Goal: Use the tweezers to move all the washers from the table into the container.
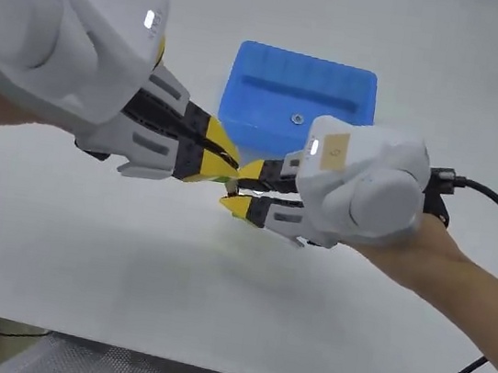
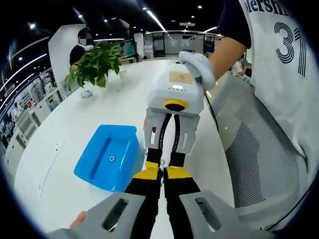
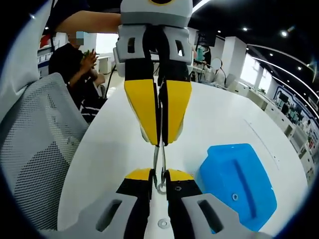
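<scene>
Yellow-padded left gripper (image 3: 159, 142) clamps the tweezers (image 3: 160, 164); my right gripper (image 3: 159, 177) brackets their end, grip uncertain. One washer (image 3: 163, 223) lies on the table (image 3: 114, 149) beneath, another washer (image 3: 234, 197) inside the blue container (image 3: 249, 164). I judge an uneven squeeze could twist the tweezers loose.

Straight ahead of the left claw (image 2: 162, 172) the way is blocked. The right claw (image 3: 159, 177) faces it nose to nose, and thin metal tweezers (image 3: 160, 154) bridge the small gap between them. Just off the tips, to the left claw's left and the right claw's right, sits a blue rectangular plastic container (image 1: 266, 68), open from above. On the claws' other side the white tabletop (image 1: 127, 262) lies bare to its edge, where a grey mesh chair back (image 3: 40, 149) stands. A black cable (image 1: 485, 190) trails behind the right claw.
</scene>
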Available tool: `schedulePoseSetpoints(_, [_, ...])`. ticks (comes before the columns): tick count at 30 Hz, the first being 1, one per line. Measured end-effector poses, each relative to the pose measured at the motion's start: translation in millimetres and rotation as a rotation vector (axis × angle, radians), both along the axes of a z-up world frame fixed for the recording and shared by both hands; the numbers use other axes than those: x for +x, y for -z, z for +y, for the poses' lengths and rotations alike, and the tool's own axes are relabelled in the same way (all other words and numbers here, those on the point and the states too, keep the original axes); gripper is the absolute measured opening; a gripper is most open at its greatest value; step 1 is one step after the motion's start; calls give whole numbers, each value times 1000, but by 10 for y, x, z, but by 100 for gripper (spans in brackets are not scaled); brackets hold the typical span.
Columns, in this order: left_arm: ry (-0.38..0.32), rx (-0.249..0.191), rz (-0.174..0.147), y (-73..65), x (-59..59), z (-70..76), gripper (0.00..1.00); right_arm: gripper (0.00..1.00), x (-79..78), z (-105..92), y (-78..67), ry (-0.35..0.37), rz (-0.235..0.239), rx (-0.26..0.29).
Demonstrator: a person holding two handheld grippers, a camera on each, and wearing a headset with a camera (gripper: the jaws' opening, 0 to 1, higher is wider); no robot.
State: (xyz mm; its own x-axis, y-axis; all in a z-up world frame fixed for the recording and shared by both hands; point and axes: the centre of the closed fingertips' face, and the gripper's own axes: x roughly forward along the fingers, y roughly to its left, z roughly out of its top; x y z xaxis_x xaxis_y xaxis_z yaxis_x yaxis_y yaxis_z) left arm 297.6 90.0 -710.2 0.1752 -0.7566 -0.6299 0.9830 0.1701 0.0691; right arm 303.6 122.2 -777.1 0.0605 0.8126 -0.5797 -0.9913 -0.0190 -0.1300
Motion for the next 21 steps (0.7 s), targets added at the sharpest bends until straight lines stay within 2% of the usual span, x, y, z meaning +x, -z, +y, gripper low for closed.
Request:
schedulePoseSetpoints(10, [-3,9,20,39,23,-20,6,11,13,9,48,20,33,9])
schedulePoseSetpoints(14, [-5,13,32,70,22,-34,6,12,9,-1,84,24,38,0])
schedulePoseSetpoints(15, [-4,11,27,68,30,-37,6,12,8,-4,88,23,36,0])
schedulePoseSetpoints(17, [-7,4,39,65,27,-48,6,12,9,-8,85,28,43,3])
schedulePoseSetpoints(21, [-7,7,36,63,44,-60,6,12,15,-32,111,23,38,-12])
